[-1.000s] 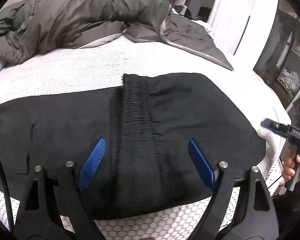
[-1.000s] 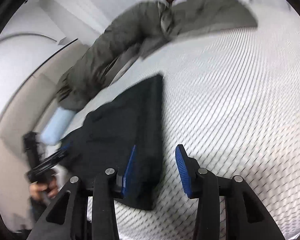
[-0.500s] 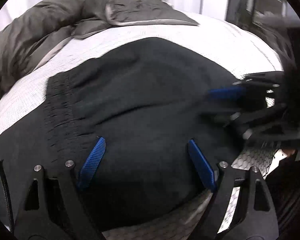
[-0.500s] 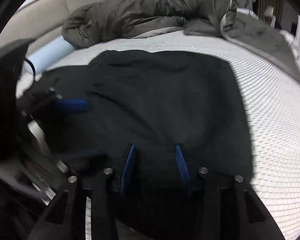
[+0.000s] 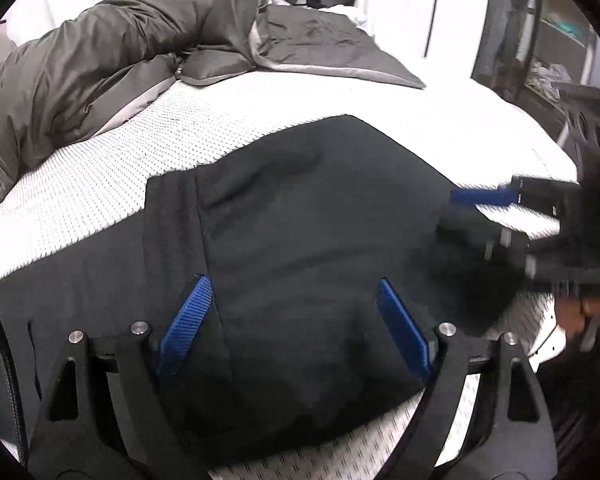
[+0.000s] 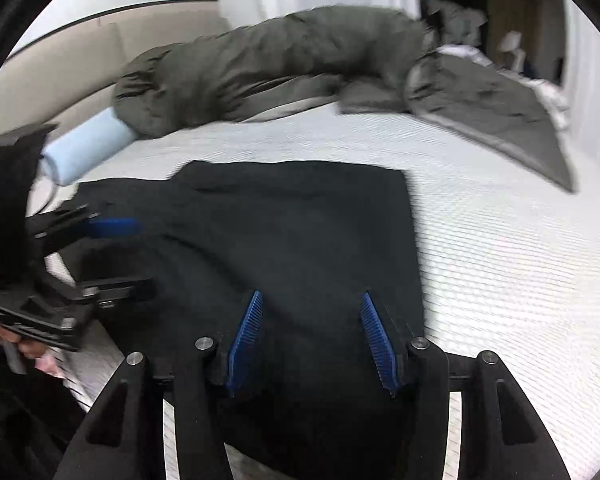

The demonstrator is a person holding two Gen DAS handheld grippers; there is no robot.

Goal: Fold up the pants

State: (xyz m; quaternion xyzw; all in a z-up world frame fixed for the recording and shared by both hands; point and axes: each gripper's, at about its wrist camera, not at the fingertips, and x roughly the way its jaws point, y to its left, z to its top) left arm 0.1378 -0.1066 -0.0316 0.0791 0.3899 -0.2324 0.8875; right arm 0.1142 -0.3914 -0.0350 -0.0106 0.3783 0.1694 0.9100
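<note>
Lying flat across the white mattress (image 5: pixel 100 184), the black pants (image 5: pixel 308 248) ran their long axis side to side, already doubled into a broad slab. The left gripper (image 5: pixel 292 328) hung over the waistband end with jaws wide and empty, while the right gripper (image 6: pixel 312 336) (jaws opening, fabric beneath but not pinched) sat nearer the squared folded edge, likeliest to lead
</note>
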